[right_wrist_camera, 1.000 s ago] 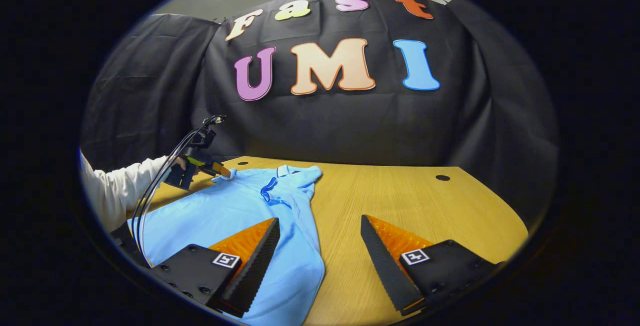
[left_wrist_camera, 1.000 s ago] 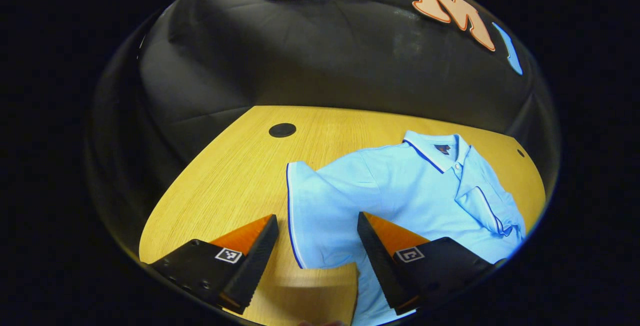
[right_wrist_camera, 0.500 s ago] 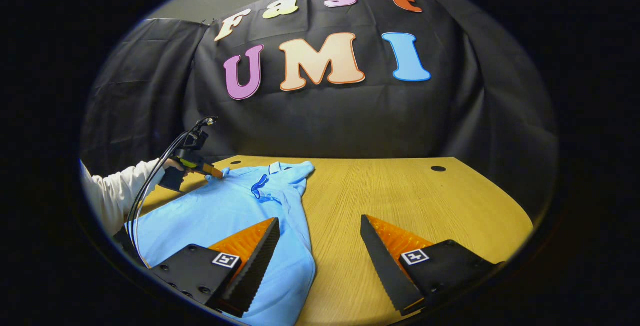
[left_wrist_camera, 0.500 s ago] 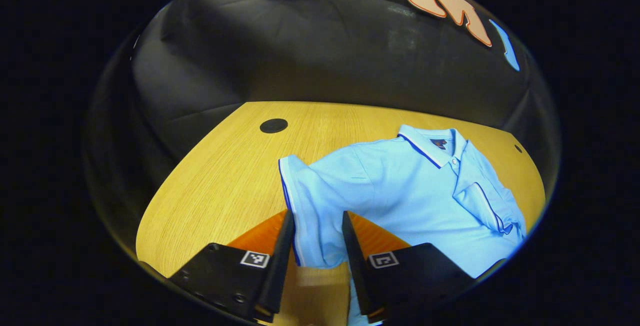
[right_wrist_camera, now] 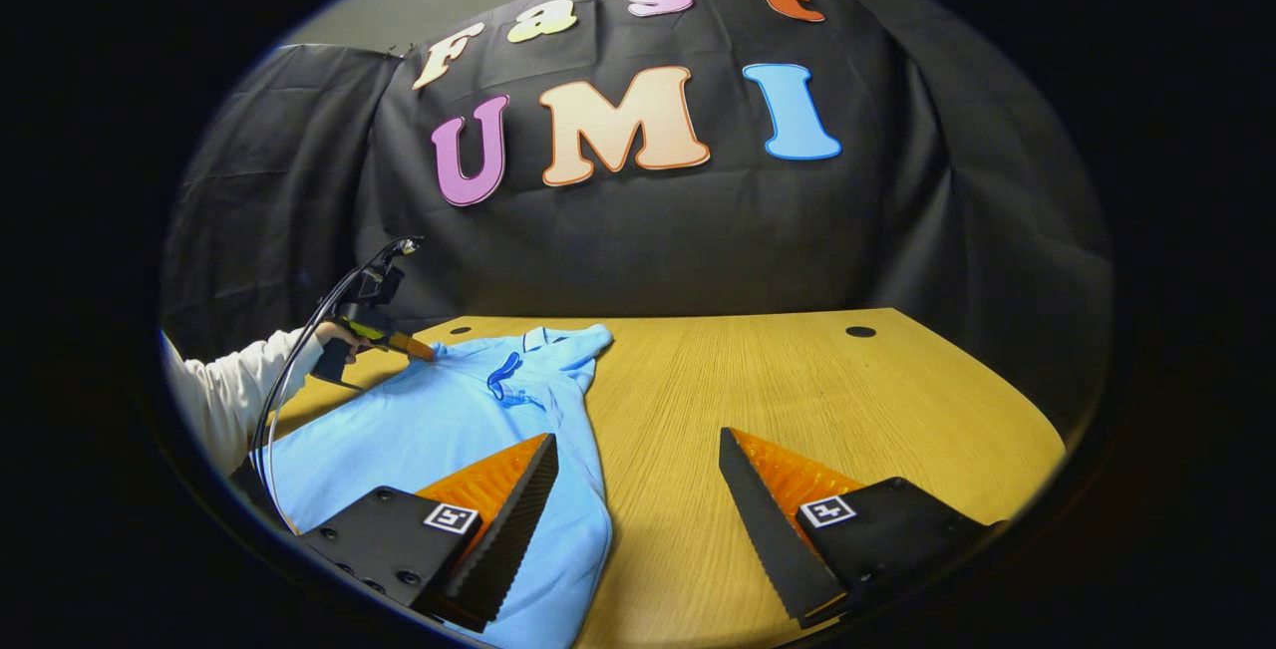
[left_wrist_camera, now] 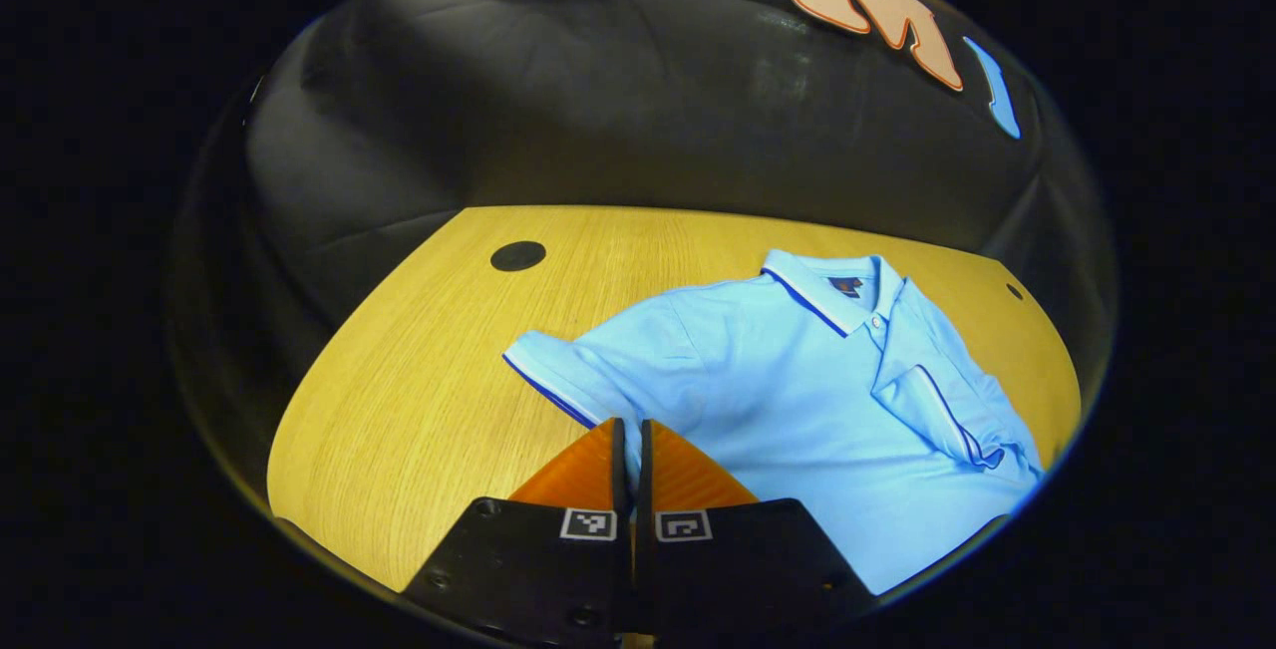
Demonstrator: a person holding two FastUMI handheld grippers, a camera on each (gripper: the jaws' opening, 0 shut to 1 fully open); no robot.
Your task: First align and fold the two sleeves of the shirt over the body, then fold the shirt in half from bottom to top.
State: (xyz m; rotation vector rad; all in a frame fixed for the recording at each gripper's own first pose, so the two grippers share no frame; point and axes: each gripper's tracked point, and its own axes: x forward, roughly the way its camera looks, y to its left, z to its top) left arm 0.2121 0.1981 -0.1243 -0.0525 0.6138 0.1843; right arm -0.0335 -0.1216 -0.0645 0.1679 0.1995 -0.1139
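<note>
My left claw (left_wrist_camera: 630, 440) is pinching the shirt's near sleeve (left_wrist_camera: 568, 380); my right claw (right_wrist_camera: 638, 470) is hanging spread over the surface (right_wrist_camera: 797, 380). The shirt (left_wrist_camera: 797, 390) is lying flat, collar (left_wrist_camera: 832, 285) pointing toward the wall. The right gripper view is showing my sleeved hand (right_wrist_camera: 334, 340).

1. The left gripper (left_wrist_camera: 629, 435) has its two fingers pressed almost together, with only a thin gap between them, and a fold of the sleeve (left_wrist_camera: 583, 375) is pinched in this gap.
2. In the right gripper view the left gripper (right_wrist_camera: 411, 346) is seen far on the left side, held by a hand (right_wrist_camera: 334, 338) in a light sleeve, and it points to the right.
3. Dark cables go from the back of this gripper down along the arm.
4. The right gripper (right_wrist_camera: 638, 455) has its fingers wide apart and nothing is between them.
5. Its left finger (right_wrist_camera: 508, 509) is over the shirt (right_wrist_camera: 429, 430); whether it touches is unclear.
</note>
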